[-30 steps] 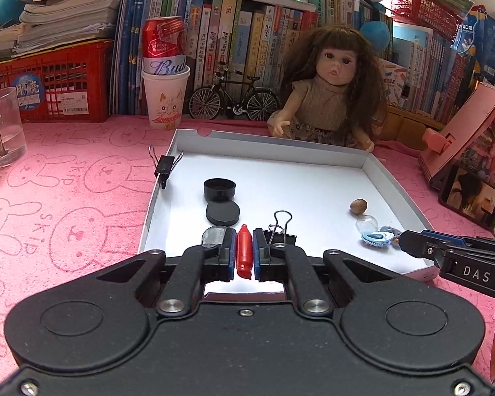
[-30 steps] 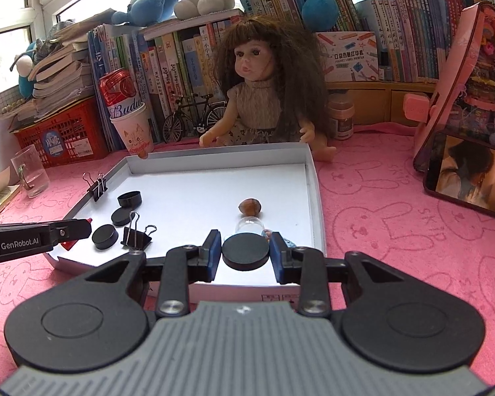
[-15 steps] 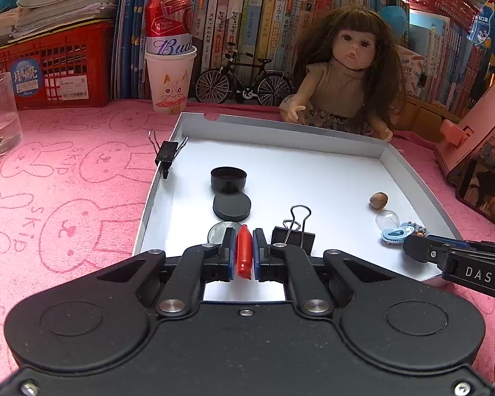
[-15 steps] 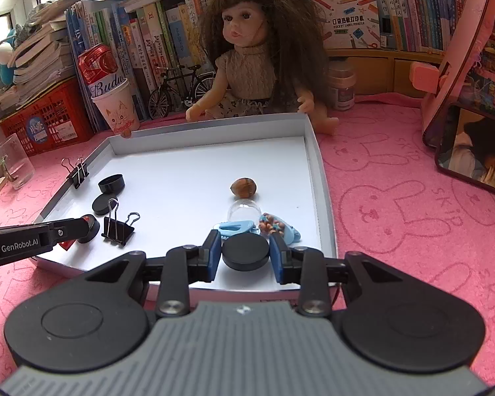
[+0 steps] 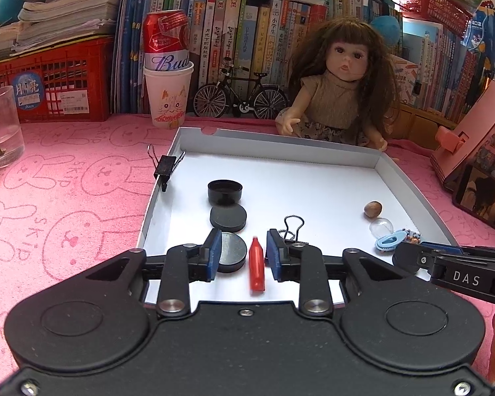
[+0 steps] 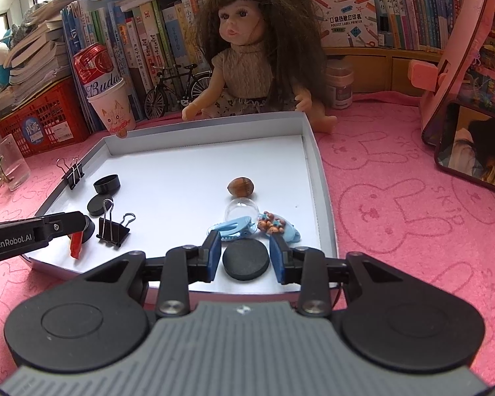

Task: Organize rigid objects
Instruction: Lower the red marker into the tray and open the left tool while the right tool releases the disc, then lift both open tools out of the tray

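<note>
Left gripper (image 5: 242, 254) jaws opening — red piece (image 5: 257, 268) lies free between them on the tray (image 5: 313, 151), long axis along the fingers. Right gripper (image 6: 246, 253) also opening, black disc (image 6: 245, 259) loose between its pads.

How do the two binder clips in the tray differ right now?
The left binder clip is clamped on the tray wall; the near binder clip stands loose on the tray floor. The left one sits farther back, the near one beside the red piece. Both are black with wire handles.
</note>
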Demonstrator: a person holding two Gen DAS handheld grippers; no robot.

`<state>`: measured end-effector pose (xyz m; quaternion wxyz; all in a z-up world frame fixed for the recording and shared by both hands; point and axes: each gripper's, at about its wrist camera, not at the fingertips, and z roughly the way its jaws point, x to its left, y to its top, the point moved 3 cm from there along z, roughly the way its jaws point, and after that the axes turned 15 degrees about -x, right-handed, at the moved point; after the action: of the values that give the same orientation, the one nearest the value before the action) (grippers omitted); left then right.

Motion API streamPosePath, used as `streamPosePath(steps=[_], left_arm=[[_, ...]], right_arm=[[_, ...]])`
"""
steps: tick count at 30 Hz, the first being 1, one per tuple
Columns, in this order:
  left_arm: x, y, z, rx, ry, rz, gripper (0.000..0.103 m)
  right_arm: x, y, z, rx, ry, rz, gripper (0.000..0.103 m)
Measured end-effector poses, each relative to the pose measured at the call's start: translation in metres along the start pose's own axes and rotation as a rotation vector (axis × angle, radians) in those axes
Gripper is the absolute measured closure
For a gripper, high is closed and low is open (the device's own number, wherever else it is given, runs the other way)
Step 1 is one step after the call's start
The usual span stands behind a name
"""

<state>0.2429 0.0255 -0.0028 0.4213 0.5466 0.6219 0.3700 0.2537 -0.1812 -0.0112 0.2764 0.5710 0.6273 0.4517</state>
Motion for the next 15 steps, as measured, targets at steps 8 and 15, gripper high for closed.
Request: streamPosePath(steps=[8, 15], left_arm=[[-0.006, 0.004, -0.019, -0.04, -0.016, 0.021, 0.06], [-0.01, 0.003, -0.033, -0.046, -0.041, 0.022, 0.056]], right_arm=[[0.002, 0.003, -0.01, -0.019, 0.017, -0.001, 0.043], [0.008, 0.003, -0.02, -0.044, 0.021, -0.047, 0.036]])
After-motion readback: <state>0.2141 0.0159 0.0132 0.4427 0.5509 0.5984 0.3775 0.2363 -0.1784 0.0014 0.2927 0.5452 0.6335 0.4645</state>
